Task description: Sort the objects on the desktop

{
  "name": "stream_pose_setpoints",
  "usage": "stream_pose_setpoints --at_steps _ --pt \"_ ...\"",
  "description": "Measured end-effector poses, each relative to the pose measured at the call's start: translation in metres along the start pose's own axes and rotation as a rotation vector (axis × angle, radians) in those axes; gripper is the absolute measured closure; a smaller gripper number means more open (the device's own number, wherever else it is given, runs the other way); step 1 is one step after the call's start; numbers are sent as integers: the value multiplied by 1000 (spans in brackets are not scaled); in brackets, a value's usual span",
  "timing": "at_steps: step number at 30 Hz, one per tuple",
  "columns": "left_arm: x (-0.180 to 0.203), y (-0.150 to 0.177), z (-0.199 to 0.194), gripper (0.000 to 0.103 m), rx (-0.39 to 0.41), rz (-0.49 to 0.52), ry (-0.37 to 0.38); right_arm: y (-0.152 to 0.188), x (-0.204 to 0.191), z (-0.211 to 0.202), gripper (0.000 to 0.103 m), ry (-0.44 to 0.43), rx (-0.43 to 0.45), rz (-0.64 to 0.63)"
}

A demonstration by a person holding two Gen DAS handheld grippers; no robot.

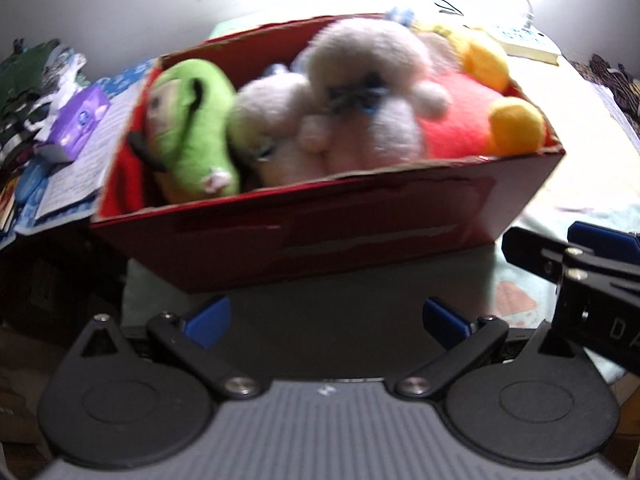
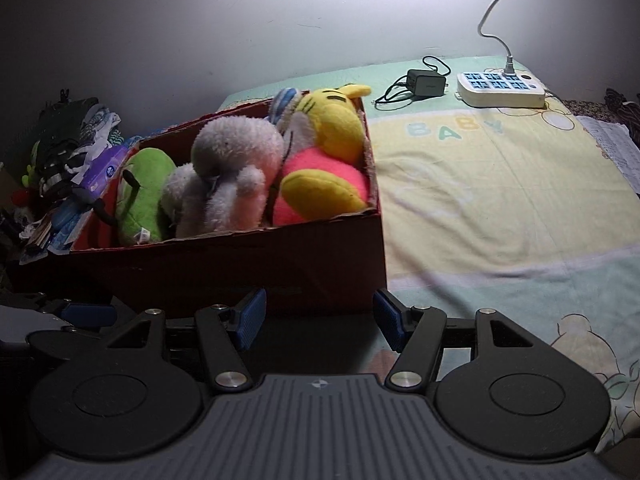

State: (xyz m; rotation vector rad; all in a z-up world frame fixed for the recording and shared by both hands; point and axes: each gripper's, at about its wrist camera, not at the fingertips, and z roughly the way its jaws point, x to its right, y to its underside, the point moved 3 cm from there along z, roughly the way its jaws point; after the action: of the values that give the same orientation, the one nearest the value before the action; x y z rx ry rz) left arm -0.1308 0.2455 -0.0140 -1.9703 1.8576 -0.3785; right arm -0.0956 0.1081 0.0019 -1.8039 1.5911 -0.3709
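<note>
Home bedrm: baby blanket (image 2: 500, 184), plush toys (image 2: 236, 168), clothes pile (image 2: 76, 136).

Dim, fisheye-warped frames; overhead glare on the wall, left view motion-blurred.

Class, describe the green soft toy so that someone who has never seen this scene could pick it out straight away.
Find the red cardboard box on the pastel blanket; it is packed with soft toys. The green soft toy lies at the box's left end, beside the grey fluffy toy. It is the only green one, with black trim; its neighbours are grey, or yellow and pink.
</note>
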Motion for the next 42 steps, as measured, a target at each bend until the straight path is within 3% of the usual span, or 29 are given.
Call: stream_pose_setpoints --at_steps 14,20,28,33,42 --pt "-54 -20 -40 1 83 -56 -33 -33 -40 -27 40 -68 51 17" --pt "-62 -45 -52 1 134 -66 -60 -55 -44 -30 34 -22 91 33" --pt "-73 -72 -49 1 126 -96 -96 -75 -40 -21 26 31 66 101" --pt "-70 -79 -41 1 105 -95 -84 -81 -44 -12 20 67 52 64" --pt "-71 -90 -24 1 82 -94 -117 -92 -40 5 17 88 43 36"
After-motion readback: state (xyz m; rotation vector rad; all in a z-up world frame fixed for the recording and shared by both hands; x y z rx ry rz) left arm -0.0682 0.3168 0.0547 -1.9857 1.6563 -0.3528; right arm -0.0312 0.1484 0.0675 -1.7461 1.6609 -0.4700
